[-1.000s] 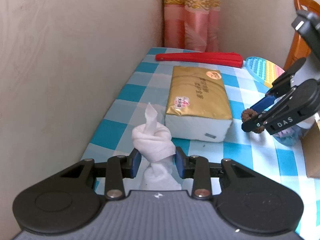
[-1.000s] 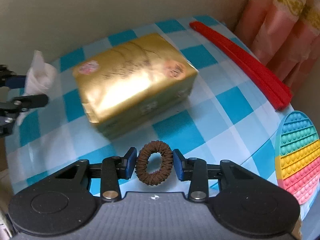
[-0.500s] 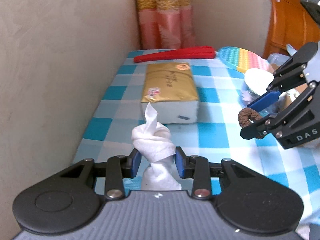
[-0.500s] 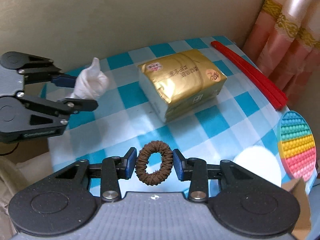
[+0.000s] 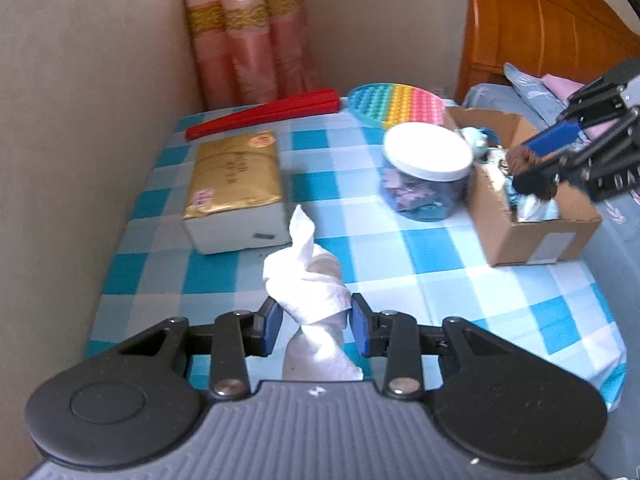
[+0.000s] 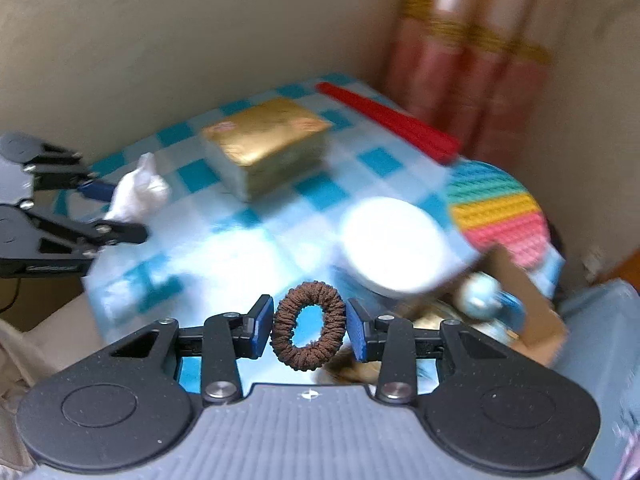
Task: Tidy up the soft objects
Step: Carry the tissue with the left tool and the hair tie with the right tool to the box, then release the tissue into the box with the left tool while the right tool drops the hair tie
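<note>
A knotted white tissue (image 5: 310,280) hangs above the checked tablecloth (image 5: 420,248), and my left gripper (image 5: 315,322) is shut on it. The right wrist view shows that same tissue (image 6: 138,192) and left gripper (image 6: 110,210) at the left. My right gripper (image 6: 309,328) is shut on a brown hair scrunchie (image 6: 309,326), held upright between the blue pads. In the left wrist view the right gripper (image 5: 544,160) holds the scrunchie (image 5: 524,162) over the open cardboard box (image 5: 532,216) at the table's right edge. Soft items lie inside the box.
A gold tissue pack (image 5: 236,188) lies at the left by the wall. A red folded fan (image 5: 264,116) and a rainbow pop-it mat (image 5: 396,106) lie at the back. A white-lidded jar (image 5: 426,172) stands beside the box. A wooden headboard (image 5: 536,28) rises behind.
Both grippers have risen and swung right with their loads. The right gripper carried the scrunchie from beside the gold pack to above the cardboard box. The tissue moved rightward too.
</note>
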Demonstrator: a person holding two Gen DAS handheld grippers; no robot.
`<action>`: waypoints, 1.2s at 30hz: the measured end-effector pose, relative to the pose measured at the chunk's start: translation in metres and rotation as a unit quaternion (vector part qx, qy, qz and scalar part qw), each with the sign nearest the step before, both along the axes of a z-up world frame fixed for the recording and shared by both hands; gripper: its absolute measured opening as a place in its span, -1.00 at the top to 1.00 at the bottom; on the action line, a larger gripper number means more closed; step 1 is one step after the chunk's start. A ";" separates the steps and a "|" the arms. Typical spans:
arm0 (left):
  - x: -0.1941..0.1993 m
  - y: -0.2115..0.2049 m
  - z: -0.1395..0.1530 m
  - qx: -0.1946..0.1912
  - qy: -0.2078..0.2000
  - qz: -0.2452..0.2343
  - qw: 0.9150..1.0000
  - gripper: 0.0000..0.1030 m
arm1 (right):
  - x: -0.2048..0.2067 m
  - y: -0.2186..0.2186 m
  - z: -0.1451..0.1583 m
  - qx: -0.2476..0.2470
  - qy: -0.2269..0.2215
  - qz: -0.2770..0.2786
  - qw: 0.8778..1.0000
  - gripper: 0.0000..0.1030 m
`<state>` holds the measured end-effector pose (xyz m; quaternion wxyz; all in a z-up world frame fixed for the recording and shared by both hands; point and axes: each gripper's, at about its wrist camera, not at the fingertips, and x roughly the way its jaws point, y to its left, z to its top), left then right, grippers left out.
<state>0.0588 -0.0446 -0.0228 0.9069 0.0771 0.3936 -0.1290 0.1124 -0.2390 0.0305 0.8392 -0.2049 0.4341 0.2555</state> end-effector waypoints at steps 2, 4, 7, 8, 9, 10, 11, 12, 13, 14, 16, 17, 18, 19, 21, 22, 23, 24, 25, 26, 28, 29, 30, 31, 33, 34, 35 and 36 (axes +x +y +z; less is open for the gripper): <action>0.000 -0.008 0.001 0.001 0.001 -0.008 1.000 0.32 | 0.001 -0.021 0.003 0.002 -0.005 -0.028 1.000 0.14; 0.001 -0.015 0.001 0.001 0.003 -0.014 1.000 0.32 | 0.002 -0.040 0.004 0.004 -0.008 -0.050 0.999 0.14; 0.002 -0.026 0.003 0.003 0.002 -0.021 1.000 0.32 | 0.006 -0.062 0.003 0.004 -0.010 -0.075 0.997 0.14; 0.002 -0.029 0.004 0.004 0.002 -0.023 1.000 0.32 | 0.008 -0.067 0.002 0.006 -0.008 -0.082 0.997 0.14; 0.003 -0.032 0.005 0.004 0.002 -0.025 1.000 0.32 | 0.010 -0.072 0.000 0.006 -0.007 -0.086 0.996 0.14; 0.003 -0.035 0.005 0.005 0.002 -0.027 1.000 0.32 | 0.013 -0.075 -0.001 0.003 -0.008 -0.090 0.996 0.14; 0.004 -0.038 0.006 0.006 0.002 -0.029 1.000 0.32 | 0.016 -0.079 -0.003 -0.001 -0.007 -0.092 0.996 0.14; 0.004 -0.041 0.007 0.008 0.000 -0.031 0.999 0.32 | 0.019 -0.081 -0.006 -0.005 -0.006 -0.096 0.995 0.14; 0.004 -0.044 0.008 0.010 -0.001 -0.034 0.999 0.32 | 0.022 -0.084 -0.009 -0.009 -0.004 -0.101 0.995 0.13; 0.005 -0.046 0.009 0.011 -0.001 -0.037 0.999 0.32 | 0.025 -0.087 -0.012 -0.011 0.000 -0.105 0.994 0.09; 0.009 -0.052 0.012 0.011 -0.002 -0.045 0.999 0.32 | 0.027 -0.092 -0.017 -0.014 -0.006 -0.119 0.993 -0.33; 0.011 -0.055 0.014 0.011 -0.002 -0.049 0.999 0.32 | 0.028 -0.095 -0.019 -0.012 -0.007 -0.125 0.992 -0.40; 0.013 -0.058 0.015 0.011 -0.002 -0.053 0.999 0.32 | 0.026 -0.097 -0.020 -0.004 -0.008 -0.125 0.992 -0.41; 0.017 -0.061 0.017 0.010 -0.001 -0.058 0.998 0.32 | 0.024 -0.098 -0.021 0.004 -0.008 -0.124 0.992 -0.41; 0.023 -0.068 0.019 0.008 0.000 -0.068 0.998 0.32 | 0.021 -0.100 -0.024 0.005 -0.008 -0.127 0.992 -0.42; 0.027 -0.072 0.021 0.008 0.000 -0.075 0.997 0.32 | 0.019 -0.100 -0.025 0.005 -0.008 -0.128 0.992 -0.46; 0.031 -0.076 0.023 0.008 -0.001 -0.080 0.997 0.32 | 0.016 -0.100 -0.027 0.006 -0.007 -0.128 0.992 -0.48; 0.034 -0.080 0.024 0.008 -0.003 -0.086 0.996 0.32 | 0.014 -0.100 -0.028 0.006 -0.005 -0.128 0.992 -0.50; 0.038 -0.085 0.025 0.009 -0.004 -0.093 0.996 0.32 | 0.009 -0.099 -0.029 0.007 -0.004 -0.129 0.992 -0.51; 0.041 -0.089 0.027 0.010 -0.003 -0.099 0.995 0.32 | 0.006 -0.098 -0.030 0.007 -0.004 -0.129 0.992 -0.52; 0.050 -0.099 0.030 0.008 0.000 -0.114 0.993 0.32 | -0.004 -0.096 -0.032 0.008 -0.006 -0.129 0.992 -0.58; 0.054 -0.104 0.031 0.006 0.002 -0.124 0.992 0.32 | -0.008 -0.096 -0.032 0.012 -0.007 -0.129 0.992 -0.60; 0.058 -0.110 0.032 0.003 0.003 -0.131 0.991 0.32 | -0.013 -0.095 -0.033 0.017 -0.007 -0.127 0.992 -0.62; 0.062 -0.116 0.034 0.001 0.003 -0.139 0.990 0.32 | -0.018 -0.095 -0.033 0.022 -0.009 -0.127 0.992 -0.63; 0.070 -0.129 0.035 -0.003 0.003 -0.157 0.988 0.32 | -0.028 -0.092 -0.035 0.031 -0.010 -0.128 0.991 -0.63; 0.075 -0.138 0.036 -0.005 0.006 -0.166 0.986 0.32 | -0.032 -0.091 -0.036 0.037 -0.010 -0.129 0.991 -0.63; 0.079 -0.145 0.036 -0.006 0.010 -0.175 0.985 0.32 | -0.036 -0.091 -0.038 0.042 -0.010 -0.130 0.991 -0.63; 0.084 -0.154 0.037 -0.009 0.013 -0.186 0.982 0.32 | -0.040 -0.090 -0.040 0.046 -0.009 -0.131 0.990 -0.63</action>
